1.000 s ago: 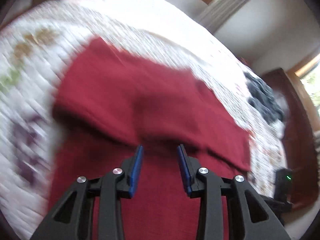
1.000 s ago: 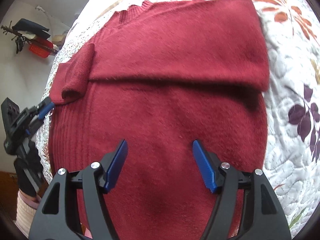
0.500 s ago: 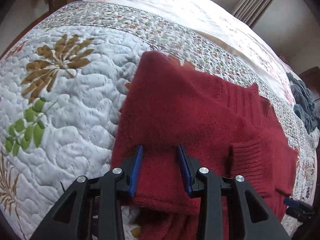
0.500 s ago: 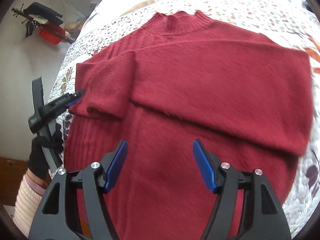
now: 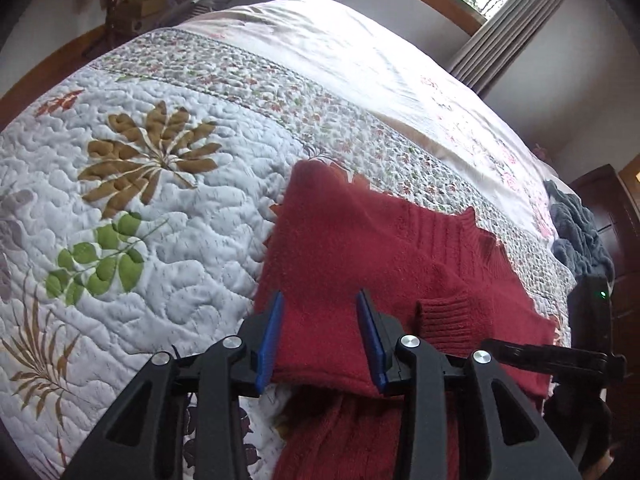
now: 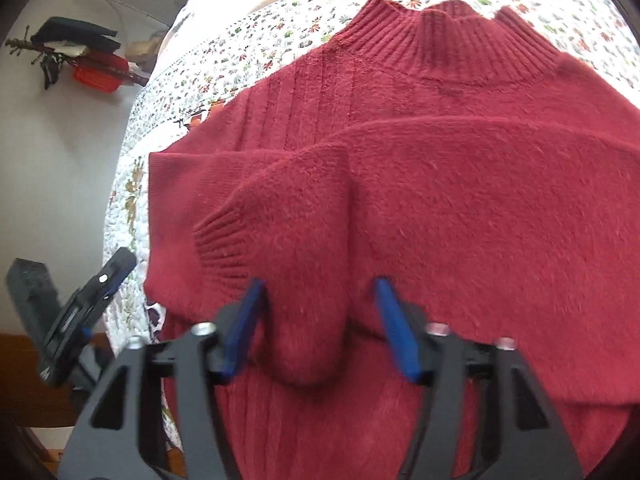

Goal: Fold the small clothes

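Two grippers are over a red sweater [image 6: 440,184] that's lying on a quilt [image 5: 168,208] on a bed, collar toward the far end. Both sleeves are folded in across the chest, and one ribbed cuff [image 6: 224,244] sits on top near the middle.

Left gripper [image 5: 320,336] has its blue fingers [image 5: 270,340] spread apart with the folded sleeve edge lying between them, not pinched as far as I can see. Right gripper [image 6: 318,328] is spread wide too, and a rounded lump of sleeve fabric bulges up between its fingers [image 6: 394,332]; that view is a bit blurry, so I can't tell if the pads actually touch the knit.

Stuff around: a grey-blue heap of cloth [image 5: 580,236] sits on the far right edge of the bed, well apart from the sweater. Dark wooden furniture [image 5: 616,208] stands behind it, and a curtain [image 5: 508,20] hangs by the window. From the right wrist you can see a wall rack [image 6: 76,56] with black and red things hanging on it. Each gripper shows up at the edge of the other's view, just beside the sweater.
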The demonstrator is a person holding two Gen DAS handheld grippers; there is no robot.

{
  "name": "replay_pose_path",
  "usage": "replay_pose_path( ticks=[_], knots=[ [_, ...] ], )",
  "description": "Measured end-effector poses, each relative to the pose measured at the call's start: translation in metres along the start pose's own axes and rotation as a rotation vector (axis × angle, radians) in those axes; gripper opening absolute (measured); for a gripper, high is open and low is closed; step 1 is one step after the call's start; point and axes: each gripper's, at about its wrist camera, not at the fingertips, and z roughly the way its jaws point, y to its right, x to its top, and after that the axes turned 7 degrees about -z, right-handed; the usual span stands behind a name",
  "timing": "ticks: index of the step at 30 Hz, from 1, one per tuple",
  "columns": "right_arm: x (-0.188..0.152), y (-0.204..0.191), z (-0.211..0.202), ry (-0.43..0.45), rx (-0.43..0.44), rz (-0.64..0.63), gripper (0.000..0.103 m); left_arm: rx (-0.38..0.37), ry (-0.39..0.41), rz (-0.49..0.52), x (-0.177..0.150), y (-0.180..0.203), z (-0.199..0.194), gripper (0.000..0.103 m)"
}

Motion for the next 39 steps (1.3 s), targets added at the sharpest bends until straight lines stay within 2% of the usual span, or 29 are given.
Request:
replay_pose_path(
  ticks=[2, 3, 4, 7, 12, 16, 20, 24, 33, 36, 38, 39],
  knots=[
    [0.0, -0.004, -0.003, 0.01, -0.004, -0.03, 0.026, 0.013, 0.006, 0.03, 0.0, 0.007, 0.0, 0.04],
    [-0.001, -0.005, -0.005, 0.015, 0.012, -0.042, 0.012, 0.011, 0.007, 0.038, 0.001, 0.012, 0.001, 0.041],
    [-0.002, -0.007, -0.01, 0.025, 0.039, -0.051, 0.009, 0.007, 0.008, 0.04, 0.002, 0.015, 0.002, 0.041],
    [-0.004, -0.01, -0.035, 0.084, 0.072, -0.078, 0.008, -0.012, 0.014, 0.04, 0.003, 0.027, 0.003, 0.041],
    [-0.012, 0.004, -0.089, 0.18, 0.079, -0.074, 0.008, -0.034, 0.022, 0.082, 0.0, 0.056, 0.007, 0.041],
    [-0.015, 0.033, -0.104, 0.193, 0.017, -0.034, 0.008, -0.025, -0.002, 0.13, -0.008, 0.081, 0.024, 0.041],
    [-0.023, 0.063, -0.091, 0.154, -0.004, 0.033, 0.009, 0.02, -0.049, 0.156, -0.017, 0.093, 0.051, 0.041],
    [-0.03, 0.076, -0.067, 0.12, -0.028, 0.073, 0.009, 0.056, -0.088, 0.148, -0.021, 0.09, 0.073, 0.041],
    [-0.038, 0.091, -0.045, 0.098, -0.028, 0.116, 0.012, 0.063, -0.115, 0.16, -0.025, 0.083, 0.086, 0.041],
    [-0.037, 0.083, -0.057, 0.098, -0.071, 0.093, 0.022, 0.062, -0.12, 0.162, -0.024, 0.085, 0.084, 0.041],
    [-0.039, 0.067, -0.074, 0.134, -0.14, 0.044, 0.04, 0.044, -0.12, 0.148, -0.021, 0.086, 0.075, 0.041],
    [-0.042, 0.054, -0.086, 0.168, -0.176, -0.018, 0.045, 0.027, -0.115, 0.141, -0.02, 0.086, 0.07, 0.041]
  ],
)
